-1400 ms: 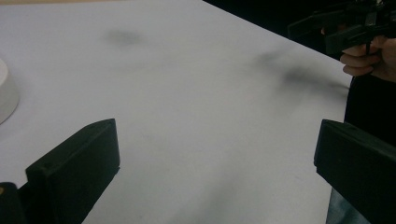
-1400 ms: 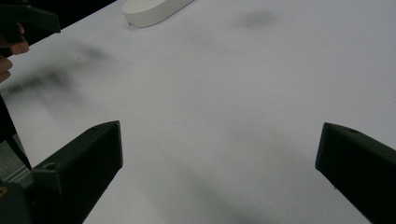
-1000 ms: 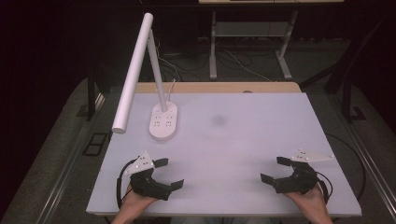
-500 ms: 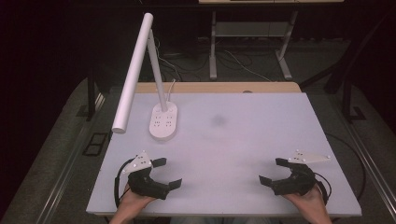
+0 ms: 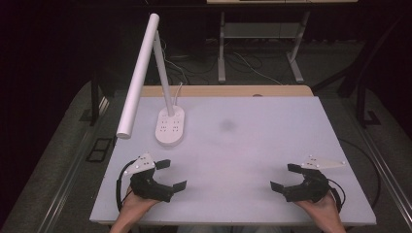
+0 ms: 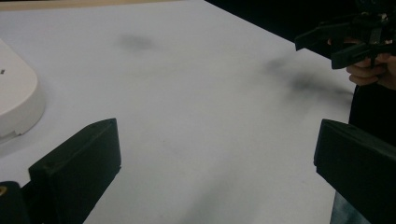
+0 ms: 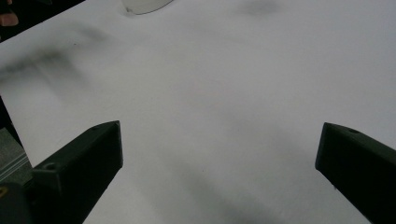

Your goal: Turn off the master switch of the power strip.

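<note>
The lamp (image 5: 148,82) is the thing nearest to the grippers. It is white. Its flat oval base (image 5: 170,126) sits on the far left part of the table (image 5: 252,145). A thin post goes up from the base, and a long white tube leans from the top of the post down toward the left edge of the table. In the left gripper view, a round bit of the base (image 6: 16,105) shows at the left side. In the right gripper view, a small bit of the base (image 7: 144,5) shows at the top.

The left gripper (image 5: 167,174) is at the near left part of the table, near the lamp base but not touching it. A hand (image 5: 136,206) holds it from below. Its 2 black jaws are spread wide apart, with nothing between them but the white table top.

The right gripper (image 5: 284,177) is at the near right part of the table, well apart from the lamp. A hand (image 5: 320,211) holds it too. Its 2 jaws are also wide apart and hold nothing. In the left gripper view, the right gripper (image 6: 327,44) shows far off at the top right.

The table top is white with a few faint grey smudges (image 5: 227,125). Past the far edge the floor is dark, with cables (image 5: 252,68) and the legs of a stand (image 5: 257,48).
</note>
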`<state>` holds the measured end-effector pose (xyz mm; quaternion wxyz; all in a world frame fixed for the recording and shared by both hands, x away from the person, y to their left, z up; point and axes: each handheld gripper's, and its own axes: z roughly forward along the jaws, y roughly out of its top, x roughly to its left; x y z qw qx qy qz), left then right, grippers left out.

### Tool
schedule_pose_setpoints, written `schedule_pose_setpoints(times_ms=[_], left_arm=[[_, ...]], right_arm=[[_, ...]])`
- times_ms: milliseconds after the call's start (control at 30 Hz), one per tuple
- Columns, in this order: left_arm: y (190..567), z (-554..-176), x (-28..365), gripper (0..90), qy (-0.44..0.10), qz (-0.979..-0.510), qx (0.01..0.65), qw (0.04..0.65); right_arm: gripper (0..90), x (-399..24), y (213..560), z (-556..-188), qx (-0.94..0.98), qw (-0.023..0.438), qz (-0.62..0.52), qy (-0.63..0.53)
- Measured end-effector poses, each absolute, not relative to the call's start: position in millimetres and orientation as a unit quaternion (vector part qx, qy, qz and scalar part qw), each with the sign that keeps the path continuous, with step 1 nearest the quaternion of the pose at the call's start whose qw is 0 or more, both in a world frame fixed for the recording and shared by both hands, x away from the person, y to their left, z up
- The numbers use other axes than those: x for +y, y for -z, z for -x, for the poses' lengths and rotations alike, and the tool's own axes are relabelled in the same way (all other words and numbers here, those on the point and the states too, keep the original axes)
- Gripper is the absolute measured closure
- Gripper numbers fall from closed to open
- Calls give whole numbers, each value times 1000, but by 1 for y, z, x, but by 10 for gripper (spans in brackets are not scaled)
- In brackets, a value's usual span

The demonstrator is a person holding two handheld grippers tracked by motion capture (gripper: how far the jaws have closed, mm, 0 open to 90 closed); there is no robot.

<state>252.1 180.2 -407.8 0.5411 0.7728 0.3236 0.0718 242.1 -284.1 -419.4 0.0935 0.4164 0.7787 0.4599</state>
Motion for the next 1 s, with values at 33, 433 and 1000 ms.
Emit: schedule_pose_setpoints(times_ms=[33, 433, 1000], left_arm=[[407, -253, 180, 0, -71, -774, 323, 540], [404, -263, 185, 0, -71, -785, 330, 519], [390, -285, 198, 0, -73, -799, 333, 495]], right_arm=[[3, -284, 420, -242, 779, 93, -416, -460], [3, -283, 420, -243, 780, 93, -415, -459], [3, -283, 421, -243, 781, 95, -415, -458]])
